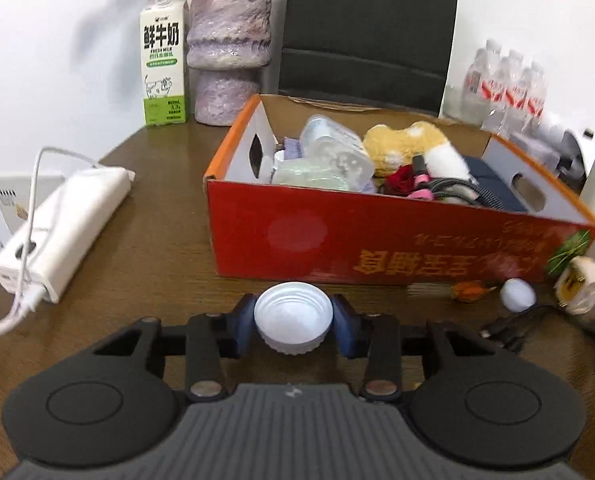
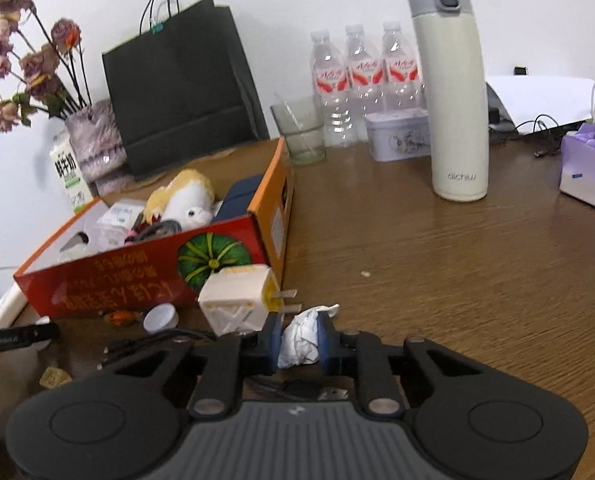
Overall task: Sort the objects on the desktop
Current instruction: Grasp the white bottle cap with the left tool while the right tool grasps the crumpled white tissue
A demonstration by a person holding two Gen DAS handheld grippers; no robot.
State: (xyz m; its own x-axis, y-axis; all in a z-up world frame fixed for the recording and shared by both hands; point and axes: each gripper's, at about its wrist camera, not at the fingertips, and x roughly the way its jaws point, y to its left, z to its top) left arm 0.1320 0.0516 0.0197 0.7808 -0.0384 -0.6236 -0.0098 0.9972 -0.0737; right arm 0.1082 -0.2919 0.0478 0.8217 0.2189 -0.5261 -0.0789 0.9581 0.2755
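The left gripper (image 1: 293,322) is pinching a white bottle cap (image 1: 293,316) by its ribbed sides; it looks light, rigid and likely slippery. The right gripper (image 2: 299,340) is squeezing soft crumpled tissue (image 2: 301,336). Beyond both, the red box (image 1: 337,240) is waiting.

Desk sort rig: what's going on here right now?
A person holds a gripper in each hand. The left gripper is closed on a white bottle cap, just in front of the red cardboard box that already holds a plush toy, cables and plastic containers. The right gripper is clamped on a crumpled tissue beside a yellowed plug adapter. A second white cap lies on the wooden table.
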